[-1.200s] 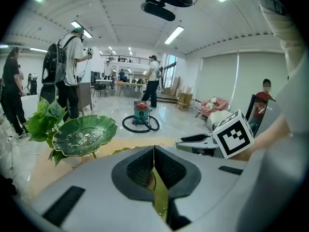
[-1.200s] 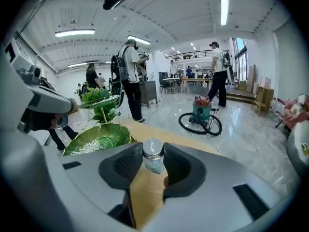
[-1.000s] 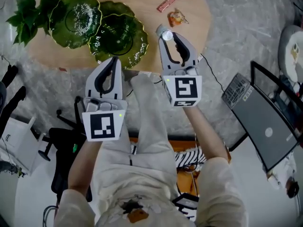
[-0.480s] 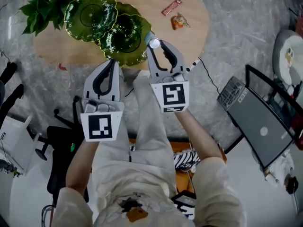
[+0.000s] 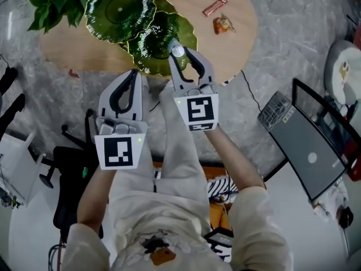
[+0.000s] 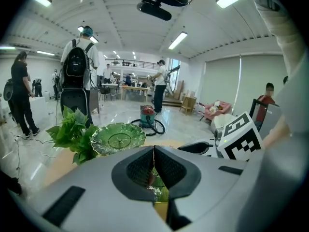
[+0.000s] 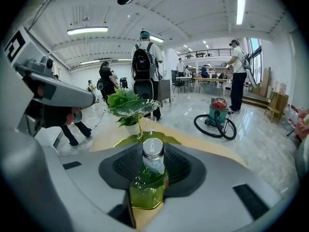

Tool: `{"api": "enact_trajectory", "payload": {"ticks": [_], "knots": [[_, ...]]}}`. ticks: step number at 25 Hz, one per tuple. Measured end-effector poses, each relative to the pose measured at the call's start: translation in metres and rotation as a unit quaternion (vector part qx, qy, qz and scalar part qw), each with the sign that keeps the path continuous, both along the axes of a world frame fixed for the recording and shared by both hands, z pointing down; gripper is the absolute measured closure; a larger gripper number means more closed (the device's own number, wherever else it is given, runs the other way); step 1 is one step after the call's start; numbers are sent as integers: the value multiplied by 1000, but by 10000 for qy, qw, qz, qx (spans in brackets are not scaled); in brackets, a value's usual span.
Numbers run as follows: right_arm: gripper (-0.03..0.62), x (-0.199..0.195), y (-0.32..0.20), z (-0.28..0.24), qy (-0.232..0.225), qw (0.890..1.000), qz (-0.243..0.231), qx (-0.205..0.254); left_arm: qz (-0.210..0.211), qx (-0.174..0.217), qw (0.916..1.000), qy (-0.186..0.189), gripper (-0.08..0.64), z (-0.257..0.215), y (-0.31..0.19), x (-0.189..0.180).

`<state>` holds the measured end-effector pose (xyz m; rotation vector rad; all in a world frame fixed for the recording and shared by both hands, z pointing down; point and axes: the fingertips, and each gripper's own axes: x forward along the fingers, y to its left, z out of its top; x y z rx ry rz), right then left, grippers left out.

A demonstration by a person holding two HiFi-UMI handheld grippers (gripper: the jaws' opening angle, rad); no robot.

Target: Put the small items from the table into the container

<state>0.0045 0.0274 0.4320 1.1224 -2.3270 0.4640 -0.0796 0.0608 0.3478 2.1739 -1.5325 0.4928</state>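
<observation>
1. Right gripper [image 5: 179,53] is clamped on a small clear jar with a silver lid [image 7: 153,156], held upright over the near rim of the lower green leaf-shaped glass dish [image 5: 151,38]. It looks lined up for a drop.
2. Left gripper [image 5: 137,75] has its jaws together with nothing between them, and sits at the table edge clear of the right's path.
3. Red wrapped bar [image 5: 215,6] and orange wrapped candy [image 5: 223,23] lie on the oval wooden table [image 5: 73,47], well apart from the dish. They're probably next.

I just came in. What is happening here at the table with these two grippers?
A person holds a gripper in each hand at a wooden table. The right gripper is shut on a small bottle with a silver cap and holds it at the near edge of the lower green dish. The left gripper is shut and empty, off the table's near edge. A red wrapper and a wrapped candy lie on the table, not yet collected.
</observation>
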Motion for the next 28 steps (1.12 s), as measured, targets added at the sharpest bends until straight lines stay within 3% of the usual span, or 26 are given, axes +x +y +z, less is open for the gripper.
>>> {"api": "enact_trajectory", "payload": {"ticks": [16,28], "knots": [[454,-20,-2,20,8,10000,47,-21,84,-148,9998,48,551,20,4,-16],[428,-15,10,-2,-199,9996,193,-41,34,-6,10000,45,551,1,0,-14]]}}
